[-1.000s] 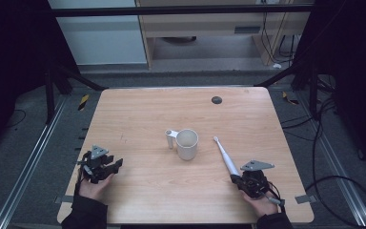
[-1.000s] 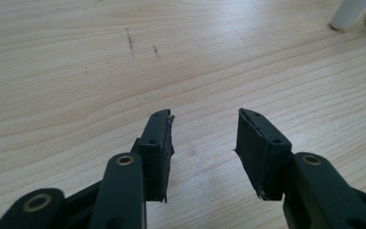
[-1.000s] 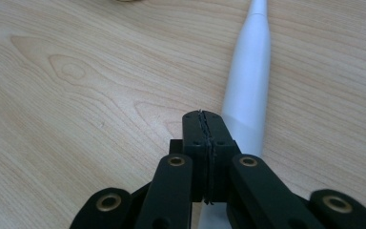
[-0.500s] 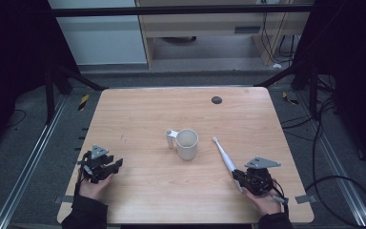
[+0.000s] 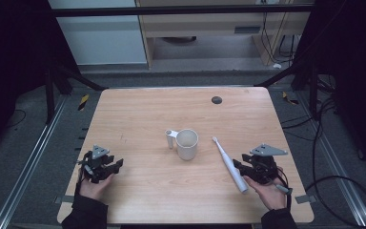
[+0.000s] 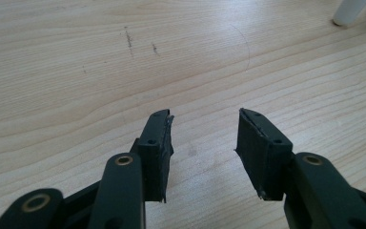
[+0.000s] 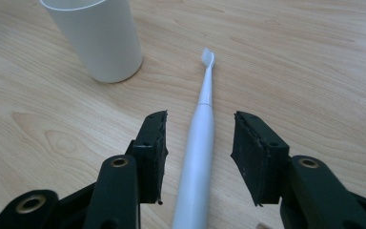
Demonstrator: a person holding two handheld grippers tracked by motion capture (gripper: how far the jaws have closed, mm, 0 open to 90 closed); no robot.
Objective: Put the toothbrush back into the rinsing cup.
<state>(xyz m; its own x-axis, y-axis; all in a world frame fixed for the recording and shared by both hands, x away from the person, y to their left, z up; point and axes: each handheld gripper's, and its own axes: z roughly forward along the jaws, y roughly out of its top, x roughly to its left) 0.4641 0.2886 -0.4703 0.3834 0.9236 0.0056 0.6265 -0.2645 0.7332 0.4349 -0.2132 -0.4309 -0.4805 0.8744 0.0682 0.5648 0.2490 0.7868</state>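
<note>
Here, at the lower right of the high view, my right gripper [image 7: 199,157] stands wide open and empty astride the long white plastic toothbrush [image 7: 198,143], which lies flat on the pale wooden table [image 5: 138,114], bristles pointing away toward the white cup [image 7: 97,38].

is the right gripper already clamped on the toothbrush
No, the right gripper has its jaws open, with the toothbrush lying untouched between them.

I am seeing a light wooden table [image 5: 138,109] bearing a small round black disc [image 5: 216,99] at about one o'clock near its far edge. Faint dark scuff marks [image 6: 128,37] are showing on the wood at eleven o'clock.
</note>
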